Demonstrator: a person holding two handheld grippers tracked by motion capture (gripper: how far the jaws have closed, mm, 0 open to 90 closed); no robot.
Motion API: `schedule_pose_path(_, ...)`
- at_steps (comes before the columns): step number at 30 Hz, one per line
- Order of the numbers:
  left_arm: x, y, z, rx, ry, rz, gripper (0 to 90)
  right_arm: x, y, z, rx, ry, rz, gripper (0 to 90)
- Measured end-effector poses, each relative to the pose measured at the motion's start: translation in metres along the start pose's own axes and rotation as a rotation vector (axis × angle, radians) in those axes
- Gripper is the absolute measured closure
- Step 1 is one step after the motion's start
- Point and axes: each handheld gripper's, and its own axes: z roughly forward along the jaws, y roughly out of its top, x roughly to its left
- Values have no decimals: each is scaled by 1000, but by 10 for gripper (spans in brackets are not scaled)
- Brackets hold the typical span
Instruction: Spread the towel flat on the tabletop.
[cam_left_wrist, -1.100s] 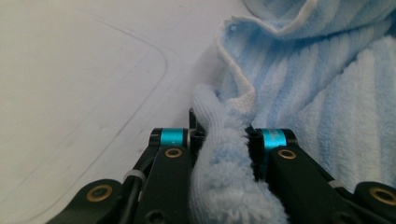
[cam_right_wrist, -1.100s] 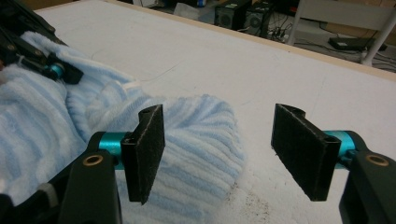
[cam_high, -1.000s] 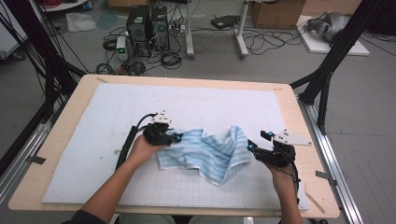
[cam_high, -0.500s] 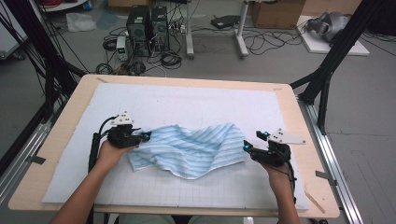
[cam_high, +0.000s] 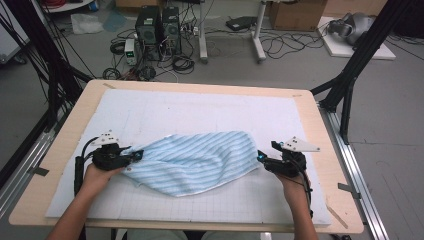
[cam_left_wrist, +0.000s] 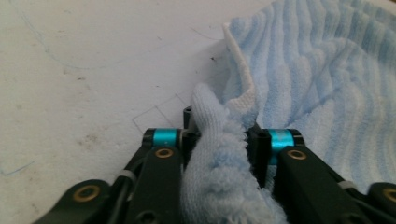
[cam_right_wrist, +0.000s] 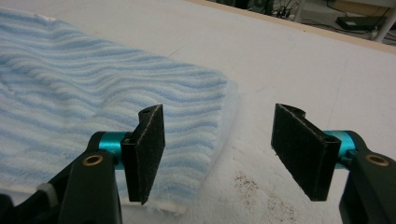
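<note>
A light-blue striped towel (cam_high: 195, 162) lies spread across the white mat (cam_high: 200, 110), a little rumpled. My left gripper (cam_high: 136, 155) is at its left end. In the left gripper view a bunched towel corner (cam_left_wrist: 219, 154) fills the gap of the left gripper (cam_left_wrist: 222, 140), touching both pads; the jaws have just been opening slightly with the cloth still between them. My right gripper (cam_high: 260, 157) sits at the towel's right edge. In the right gripper view the right gripper (cam_right_wrist: 219, 149) stands open above bare mat, the towel (cam_right_wrist: 70, 93) lying beside and under its left pad.
The mat covers most of the wooden table (cam_high: 330, 150). Black frame posts (cam_high: 350, 85) stand at the table's sides. Computers and cables (cam_high: 160, 30) are on the floor beyond the far edge.
My left hand has pulled its towel corner leftward, stretching the crumpled towel out wider and flatter. The right gripper has stayed put at the towel's right edge.
</note>
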Motion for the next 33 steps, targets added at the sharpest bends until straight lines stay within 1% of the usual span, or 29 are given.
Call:
schedule_pose_path(1, 1, 0, -1, -17, 7, -7, 645, 1, 1, 1, 2, -3, 5, 343)
schedule_pose_path(2, 2, -1, -3, -35, 7, -18, 547, 3, 2, 4, 6, -4, 4, 343)
schedule_pose_path(4, 4, -1, -6, -67, 10, -15, 521, 4, 3, 7, 11, -7, 4, 343)
schedule_pose_path(6, 6, 0, -10, -99, 26, -22, 420, 12, 6, 14, 26, 3, -12, 363)
schedule_pose_path(7, 7, 1, -12, -116, 39, -28, 420, 12, 6, 14, 26, 3, -12, 363)
schedule_pose_path(8, 8, 1, -14, -131, 50, -27, 399, 20, 10, 19, 32, 26, -28, 392)
schedule_pose_path(9, 9, 2, -16, -142, 58, -22, 399, 20, 10, 19, 32, 26, -28, 392)
schedule_pose_path(10, 10, 2, -17, -152, 64, -21, 383, 30, 14, 27, 44, 64, -43, 435)
schedule_pose_path(11, 11, 2, -18, -162, 67, -23, 383, 30, 14, 27, 44, 64, -43, 435)
schedule_pose_path(12, 12, 2, -19, -169, 69, -23, 379, 42, 19, 38, 63, 92, -59, 459)
schedule_pose_path(13, 12, 2, -19, -169, 69, -23, 378, 42, 19, 38, 63, 92, -59, 459)
schedule_pose_path(14, 12, 2, -19, -170, 75, -17, 375, 52, 22, 50, 74, 116, -56, 464)
schedule_pose_path(15, 12, 2, -19, -174, 76, -16, 375, 52, 22, 50, 74, 116, -56, 464)
schedule_pose_path(16, 13, 3, -20, -175, 76, -11, 375, 60, 25, 61, 87, 134, -54, 488)
schedule_pose_path(17, 13, 3, -20, -178, 75, -11, 375, 60, 25, 61, 87, 134, -54, 488)
schedule_pose_path(18, 13, 3, -21, -181, 76, -8, 375, 65, 26, 68, 101, 135, -64, 500)
schedule_pose_path(19, 13, 3, -21, -184, 74, -9, 376, 71, 27, 77, 132, 126, -77, 520)
schedule_pose_path(20, 13, 3, -21, -189, 74, -11, 375, 76, 24, 92, 193, 121, -83, 556)
schedule_pose_path(21, 14, 4, -21, -189, 74, -9, 375, 76, 24, 92, 193, 121, -83, 556)
schedule_pose_path(23, 14, 4, -22, -192, 71, -7, 375, 77, 20, 102, 254, 123, -100, 628)
schedule_pose_path(24, 14, 4, -22, -194, 70, -7, 376, 75, 21, 100, 246, 130, -93, 799)
schedule_pose_path(25, 14, 4, -22, -195, 70, -7, 376, 75, 21, 100, 246, 130, -93, 799)
schedule_pose_path(26, 14, 4, -22, -194, 71, -7, 377, 73, 21, 97, 257, 171, -70, 838)
schedule_pose_path(27, 14, 4, -22, -193, 71, -7, 377, 73, 21, 97, 257, 171, -70, 838)
schedule_pose_path(28, 14, 4, -21, -194, 71, -7, 377, 73, 21, 95, 260, 179, -80, 844)
schedule_pose_path(29, 14, 4, -22, -193, 72, -6, 377, 74, 21, 90, 250, 208, -104, 846)
schedule_pose_path(30, 13, 4, -22, -195, 74, -6, 378, 75, 21, 87, 235, 228, -115, 845)
schedule_pose_path(32, 13, 4, -22, -197, 76, -3, 378, 78, 24, 71, 150, 268, -174, 844)
schedule_pose_path(33, 13, 5, -22, -199, 77, -2, 378, 78, 24, 71, 150, 268, -174, 844)
